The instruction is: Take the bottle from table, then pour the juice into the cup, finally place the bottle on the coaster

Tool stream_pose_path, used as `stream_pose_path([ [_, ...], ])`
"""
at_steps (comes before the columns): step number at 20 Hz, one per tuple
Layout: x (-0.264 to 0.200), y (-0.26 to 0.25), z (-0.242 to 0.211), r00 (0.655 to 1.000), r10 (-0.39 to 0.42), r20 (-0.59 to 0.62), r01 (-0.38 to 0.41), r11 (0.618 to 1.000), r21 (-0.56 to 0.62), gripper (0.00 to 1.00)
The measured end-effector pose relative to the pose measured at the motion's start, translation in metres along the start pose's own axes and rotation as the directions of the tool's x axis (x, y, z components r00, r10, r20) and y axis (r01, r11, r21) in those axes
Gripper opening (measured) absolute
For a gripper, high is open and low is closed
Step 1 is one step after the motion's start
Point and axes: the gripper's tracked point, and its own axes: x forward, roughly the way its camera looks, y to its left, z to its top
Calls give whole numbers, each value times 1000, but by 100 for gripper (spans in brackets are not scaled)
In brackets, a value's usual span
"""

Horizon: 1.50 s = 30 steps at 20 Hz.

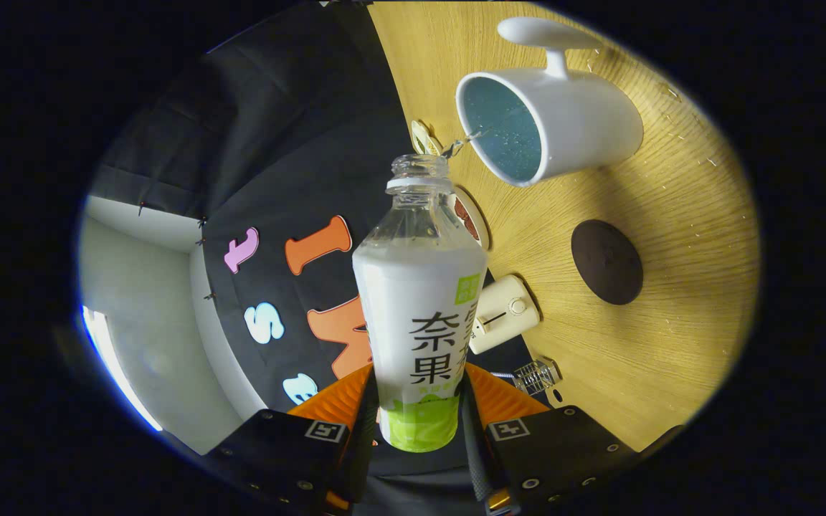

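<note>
I have the clear plastic bottle with the white-and-green printed sleeve [419, 315] clamped between the gripper [416, 423] fingers, both pressing on its lower body at the green band. It is tipped well over, its open, capless mouth aimed at the white ceramic mug [549, 122] just beyond it, and a thin thread of liquid [464, 141] bridges from the lip toward the mug's blue-glazed inside.

My read is that the bottle is thin-walled and soft, so squeezing harder would buckle it and spurt the contents; the sleeve is likely slick, more so if drips reach it. Much of the body looks clear near the shoulder, so I judge it fairly light now, with the weight shifting toward the neck as it tips. The hold low on the body seems right: the base is the stiffest part there.

Past the mug, the round dark brown coaster [606, 261] lies bare on the light wooden table [671, 337], well apart from the bottle. Droplets speckle the wood near the mug. A small cream-coloured device [502, 312] and a small clear ribbed object [536, 375] sit nearer my fingers.
</note>
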Motion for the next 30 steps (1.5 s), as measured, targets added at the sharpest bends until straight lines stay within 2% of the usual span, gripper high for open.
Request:
stream_pose_path([
  [23, 7, 16, -3, 991, 122, 55, -131, 966, 223, 57],
  [30, 10, 15, -4, 989, 140, 50, -148, 964, 219, 57],
])
